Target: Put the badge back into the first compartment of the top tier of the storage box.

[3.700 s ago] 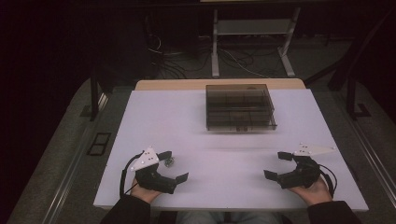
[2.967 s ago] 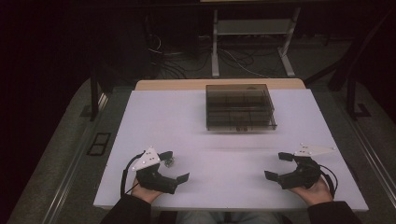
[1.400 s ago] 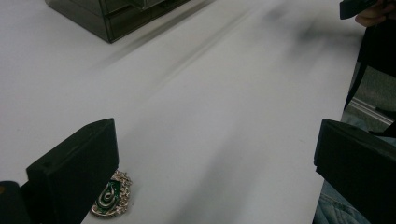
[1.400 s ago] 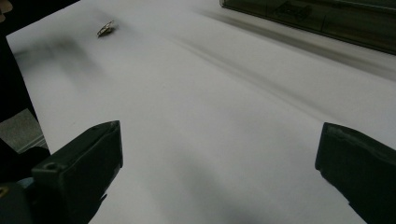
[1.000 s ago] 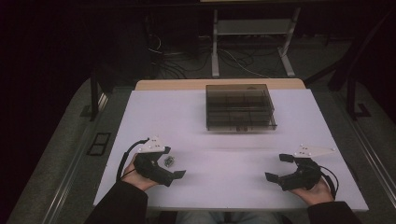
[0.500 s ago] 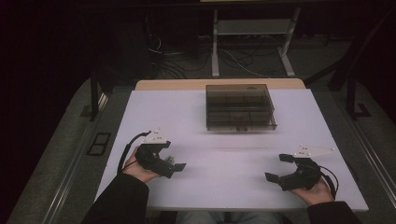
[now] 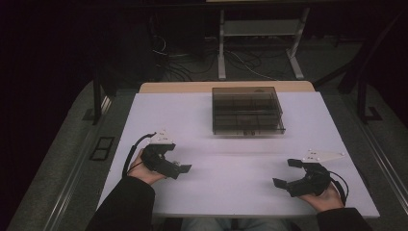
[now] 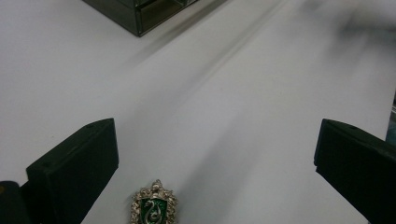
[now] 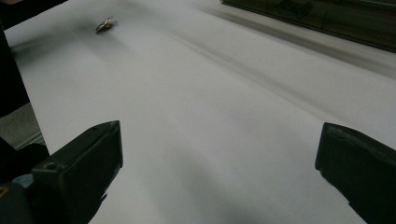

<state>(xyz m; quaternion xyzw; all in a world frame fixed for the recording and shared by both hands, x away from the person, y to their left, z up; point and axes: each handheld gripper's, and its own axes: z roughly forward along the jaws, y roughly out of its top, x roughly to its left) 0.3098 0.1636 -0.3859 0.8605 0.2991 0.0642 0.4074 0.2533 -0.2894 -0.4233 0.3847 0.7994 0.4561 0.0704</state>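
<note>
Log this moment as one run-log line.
left gripper: jaws open over small green-and-silver crest badge | right gripper: jaws open, nothing between | dark transparent compartment box: far centre on white table

The table (image 7: 231,159) top is smooth, matt white, with a strip of light wood (image 7: 192,87) at the far edge. The box (image 7: 247,110) is see-through dark shiny plastic. The crest pin (image 8: 153,209) is shiny silver metal with glossy green. The jaws are matt black plastic.

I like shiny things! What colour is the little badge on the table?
The badge is green with a silvery snake and frilly silver-gold edge, clearest in the left gripper view.
</note>
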